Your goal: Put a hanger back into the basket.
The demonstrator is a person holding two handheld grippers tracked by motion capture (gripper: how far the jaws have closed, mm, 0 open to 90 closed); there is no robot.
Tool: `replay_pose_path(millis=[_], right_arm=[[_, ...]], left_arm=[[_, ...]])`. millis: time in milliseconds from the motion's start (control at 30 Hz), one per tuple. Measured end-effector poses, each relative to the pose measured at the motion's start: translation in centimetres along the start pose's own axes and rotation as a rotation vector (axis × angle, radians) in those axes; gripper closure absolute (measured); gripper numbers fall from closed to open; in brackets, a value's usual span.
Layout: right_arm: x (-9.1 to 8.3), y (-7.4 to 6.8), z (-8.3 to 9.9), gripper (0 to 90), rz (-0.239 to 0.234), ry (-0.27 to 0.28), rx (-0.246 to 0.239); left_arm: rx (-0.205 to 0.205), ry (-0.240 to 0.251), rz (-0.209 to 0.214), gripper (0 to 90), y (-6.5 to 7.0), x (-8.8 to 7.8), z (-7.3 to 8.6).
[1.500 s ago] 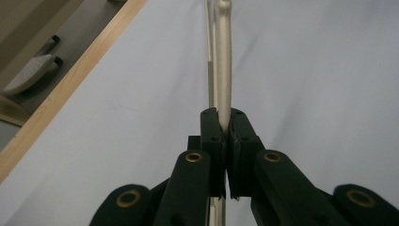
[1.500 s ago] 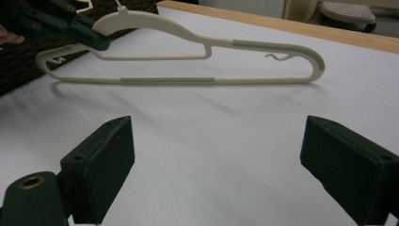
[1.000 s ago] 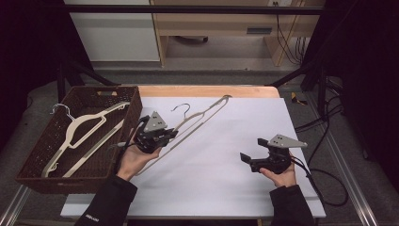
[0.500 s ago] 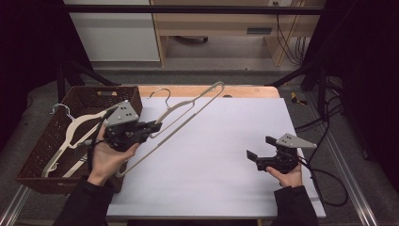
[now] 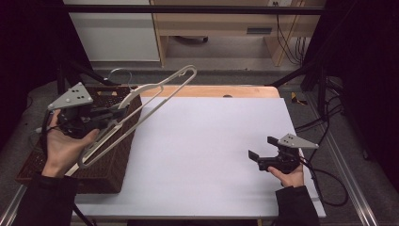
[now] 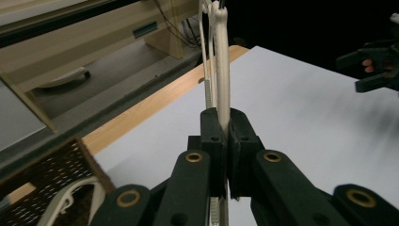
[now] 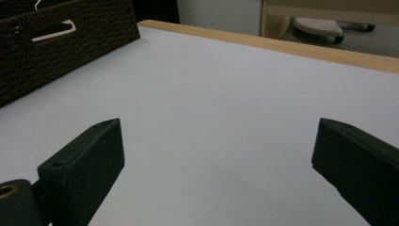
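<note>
My left gripper is shut on a cream clothes hanger and holds it in the air above the right edge of the dark wicker basket. The hanger tilts up toward the far right, its metal hook at the back. In the left gripper view the jaws pinch the hanger's bar, and another pale hanger lies in the basket below. My right gripper stands open, low over the white table sheet at the right, with nothing between its fingers.
The basket takes up the table's left side. A wooden table edge runs along the back, with cables off the right side. Behind the table stand a wooden bench and a white cabinet.
My left gripper has lifted the hanger off the table sheet and carried it up and to the left, over the basket. The right gripper has stayed in place.
</note>
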State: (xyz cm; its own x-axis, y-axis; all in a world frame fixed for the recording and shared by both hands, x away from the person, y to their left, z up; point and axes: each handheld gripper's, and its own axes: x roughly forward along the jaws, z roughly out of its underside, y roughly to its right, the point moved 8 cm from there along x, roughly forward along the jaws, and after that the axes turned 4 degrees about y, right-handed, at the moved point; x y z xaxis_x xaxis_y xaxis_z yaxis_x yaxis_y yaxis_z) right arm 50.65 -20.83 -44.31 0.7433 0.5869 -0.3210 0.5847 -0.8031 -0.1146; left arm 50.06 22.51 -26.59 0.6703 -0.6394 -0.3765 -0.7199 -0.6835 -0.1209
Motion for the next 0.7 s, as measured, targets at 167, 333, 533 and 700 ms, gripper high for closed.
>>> replay_pose_path(millis=[167,333,533,700], right_arm=[[0.1,0.0,0.1,3.3,0.0,-0.005,-0.002],[0.0,0.0,0.1,3.1,-0.003,-0.007,-0.003],[0.1,0.0,0.1,3.0,-0.004,-0.008,-0.006],[0.0,0.0,0.1,2.9,-0.005,-0.01,-0.01]], left_arm=[[-0.018,-0.001,-0.033,86.8,-3.0,-1.5,0.9],[-0.037,-0.029,-0.059,86.8,-5.9,-2.4,2.5],[-0.056,-0.085,-0.095,86.7,-8.4,-3.0,4.8],[-0.085,-0.085,-0.111,86.7,-10.6,-3.5,6.6]])
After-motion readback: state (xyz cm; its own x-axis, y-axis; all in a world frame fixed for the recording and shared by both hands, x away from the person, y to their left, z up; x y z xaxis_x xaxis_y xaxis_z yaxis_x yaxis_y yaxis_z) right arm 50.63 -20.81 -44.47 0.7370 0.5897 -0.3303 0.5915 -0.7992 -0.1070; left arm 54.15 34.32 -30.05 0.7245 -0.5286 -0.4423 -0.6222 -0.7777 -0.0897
